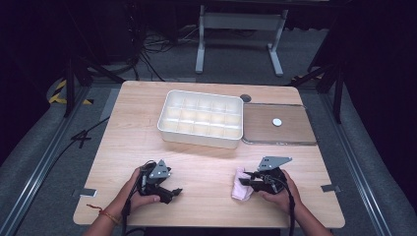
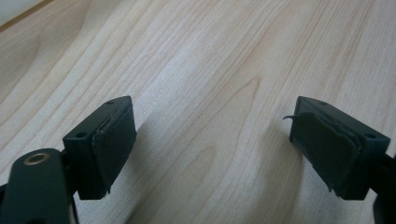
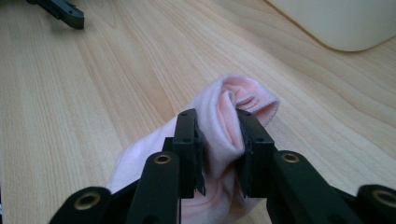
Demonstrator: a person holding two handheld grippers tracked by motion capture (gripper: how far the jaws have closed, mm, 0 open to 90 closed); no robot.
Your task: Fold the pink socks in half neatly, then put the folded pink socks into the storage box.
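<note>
Here, the right gripper (image 3: 219,140) is pinching one pink sock (image 3: 224,116) between its jaws, the sock lying on the table (image 1: 206,162) under it. The left gripper (image 2: 212,140) is hovering beside it, jaws spread wide with nothing between them.

Left hand-held gripper (image 1: 169,192) agape — right hand-held gripper (image 1: 246,179) clamped.

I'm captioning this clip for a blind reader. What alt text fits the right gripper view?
Two black jaws of the right gripper pinch a fold of a pale pink sock lying on a light wooden table. The corner of a white tray sits at top right, and a tip of the left gripper at top left.
</note>
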